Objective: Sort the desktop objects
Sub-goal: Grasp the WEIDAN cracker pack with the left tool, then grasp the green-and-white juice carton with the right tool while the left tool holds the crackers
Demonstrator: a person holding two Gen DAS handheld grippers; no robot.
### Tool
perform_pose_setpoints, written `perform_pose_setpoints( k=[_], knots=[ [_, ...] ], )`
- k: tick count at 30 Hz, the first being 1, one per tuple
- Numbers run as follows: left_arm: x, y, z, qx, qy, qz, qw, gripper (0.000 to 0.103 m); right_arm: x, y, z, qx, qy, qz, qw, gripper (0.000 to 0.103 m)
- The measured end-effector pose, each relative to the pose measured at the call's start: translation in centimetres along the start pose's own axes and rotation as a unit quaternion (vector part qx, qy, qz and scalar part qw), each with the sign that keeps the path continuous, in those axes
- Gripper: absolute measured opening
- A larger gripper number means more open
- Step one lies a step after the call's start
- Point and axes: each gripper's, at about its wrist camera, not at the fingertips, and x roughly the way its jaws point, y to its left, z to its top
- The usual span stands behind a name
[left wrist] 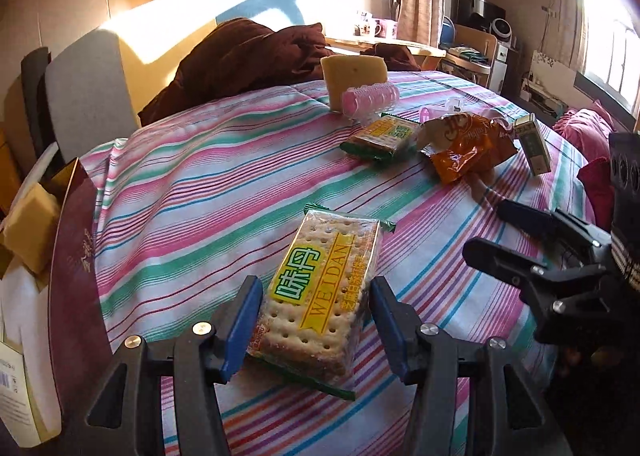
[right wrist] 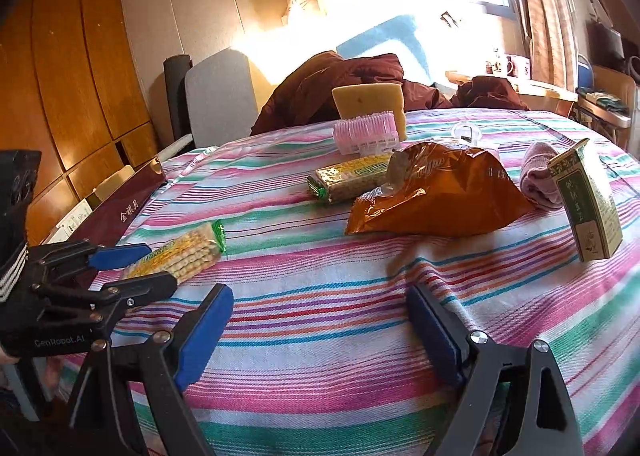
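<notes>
The left gripper [left wrist: 316,326] had its blue-padded fingers spread apart on either side of a cracker packet [left wrist: 320,296], which lay flat on the striped cloth [left wrist: 192,184]; whether the pads touched the wrapper could not be told. The right gripper [right wrist: 320,330] was also spread wide, over bare cloth, holding nothing. Farther back lay a second cracker packet [right wrist: 352,176], an orange snack bag [right wrist: 440,196] just beside it, and a green carton [right wrist: 588,204] (tilted).
</notes>
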Motion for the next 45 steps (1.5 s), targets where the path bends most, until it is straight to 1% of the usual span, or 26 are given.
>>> perform_pose_setpoints(
  k=[3, 6, 8, 11, 14, 16, 19, 23, 27, 29, 31, 32, 34, 36, 40, 45],
  knots=[
    [-0.1, 0.2, -0.3, -0.009, -0.014, -0.004, 0.9998, 0.056, -2.1, -1.4, 1.1, 0.012, -0.02, -0.029, 0.999, 0.087],
    [0.0, 0.9, -0.5, -0.031, -0.025, -0.018, 0.999, 0.057, -4.4, -3.3, 2.6, 0.009, -0.04, -0.079, 0.996, 0.088],
    [0.0, 1.2, -0.6, -0.041, -0.029, -0.023, 0.9985, 0.057, -5.3, -4.8, 3.4, 0.009, -0.045, -0.12, 0.992, 0.088],
    [0.1, 1.3, -0.7, -0.047, -0.03, -0.028, 0.9981, 0.058, -5.8, -7.1, 4.3, 0.009, -0.04, -0.177, 0.983, 0.088],
    [1.3, 1.6, -0.8, -0.047, -0.033, -0.029, 0.9979, 0.059, -5.6, -8.6, 4.9, 0.002, -0.027, -0.216, 0.976, 0.088],
    [1.4, 1.8, -0.8, -0.04, -0.032, -0.022, 0.9984, 0.059, -5.1, -9.3, 5.3, -0.006, -0.016, -0.235, 0.972, 0.088],
    [1.3, 2.4, -0.9, -0.038, -0.033, -0.022, 0.9985, 0.059, -3.9, -10.3, 5.8, -0.008, 0.014, -0.244, 0.97, 0.086],
    [1.0, 3.8, -1.3, -0.05, -0.036, -0.038, 0.9974, 0.061, -2.4, -11.2, 6.0, -0.005, 0.05, -0.253, 0.966, 0.085],
    [1.0, 4.9, -1.4, -0.051, -0.037, -0.046, 0.9969, 0.063, -1.5, -11.7, 6.0, -0.001, 0.067, -0.255, 0.964, 0.085],
    [1.0, 5.5, -1.5, -0.052, -0.037, -0.049, 0.9967, 0.064, -1.2, -11.7, 6.1, -0.002, 0.075, -0.258, 0.963, 0.082],
    [1.0, 6.1, -1.6, -0.054, -0.038, -0.052, 0.9965, 0.065, -0.7, -11.8, 6.0, 0.0, 0.085, -0.257, 0.963, 0.07],
    [1.1, 6.4, -1.6, -0.054, -0.038, -0.053, 0.9964, 0.065, -0.5, -11.9, 5.9, 0.002, 0.091, -0.254, 0.963, 0.066],
    [1.1, 6.9, -1.7, -0.054, -0.038, -0.053, 0.9964, 0.065, -0.4, -11.8, 5.9, 0.003, 0.094, -0.248, 0.964, 0.054],
    [1.0, 7.3, -1.8, -0.053, -0.038, -0.053, 0.9965, 0.065, -0.5, -11.5, 5.9, 0.002, 0.092, -0.243, 0.966, 0.047],
    [0.7, 7.8, -2.2, -0.05, -0.039, -0.05, 0.9967, 0.065, -1.0, -11.0, 5.9, 0.003, 0.086, -0.235, 0.968, 0.038],
    [0.6, 8.1, -2.4, -0.048, -0.04, -0.049, 0.9969, 0.065, -2.0, -9.0, 5.7, -0.008, 0.084, -0.212, 0.974, 0.035]
  ],
)
